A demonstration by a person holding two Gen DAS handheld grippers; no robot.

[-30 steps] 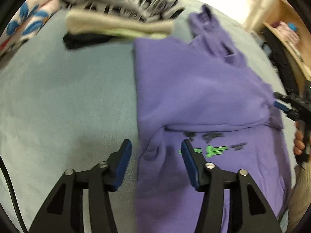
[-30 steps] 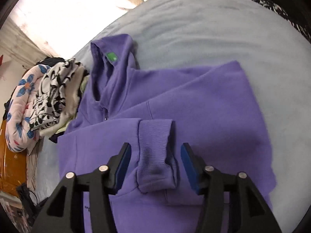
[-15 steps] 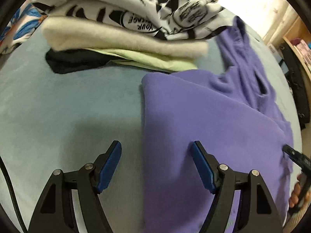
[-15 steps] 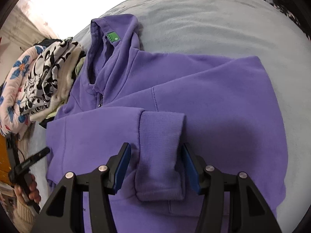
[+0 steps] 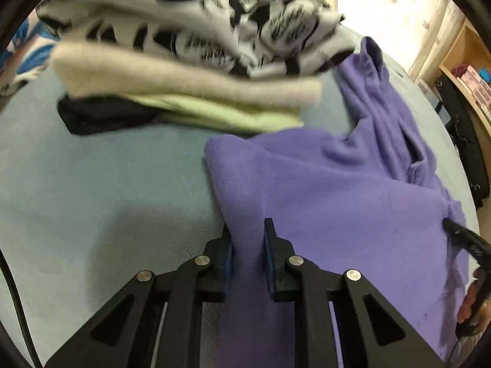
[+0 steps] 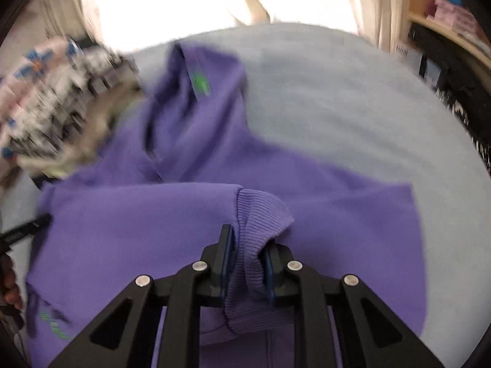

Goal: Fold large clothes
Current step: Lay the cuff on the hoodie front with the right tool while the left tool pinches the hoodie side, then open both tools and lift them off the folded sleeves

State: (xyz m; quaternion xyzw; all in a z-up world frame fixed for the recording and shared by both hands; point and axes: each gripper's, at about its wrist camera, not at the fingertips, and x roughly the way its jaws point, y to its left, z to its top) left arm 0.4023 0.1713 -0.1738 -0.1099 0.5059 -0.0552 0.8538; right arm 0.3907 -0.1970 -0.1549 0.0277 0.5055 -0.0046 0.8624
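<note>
A purple hoodie (image 5: 337, 202) lies on the light blue bed, sleeves folded across its body, hood towards the far side (image 6: 196, 92). My left gripper (image 5: 248, 239) is shut on the hoodie's folded left edge near the shoulder. My right gripper (image 6: 247, 245) is shut on the ribbed cuff (image 6: 260, 214) of the sleeve that lies across the body. The right gripper's tip shows at the right edge of the left wrist view (image 5: 463, 239), and the left gripper's tip at the left edge of the right wrist view (image 6: 24, 230).
A stack of folded clothes (image 5: 190, 61) with a black-and-white top sits just beyond the hoodie's left shoulder; it also shows in the right wrist view (image 6: 61, 116). The light blue bed surface (image 5: 92, 190) spreads to the left. Wooden shelves (image 5: 466, 70) stand at the right.
Both grippers have gone from open to shut: the left on the hoodie's left edge, the right on the sleeve cuff. The left gripper moved forward towards the clothes stack.
</note>
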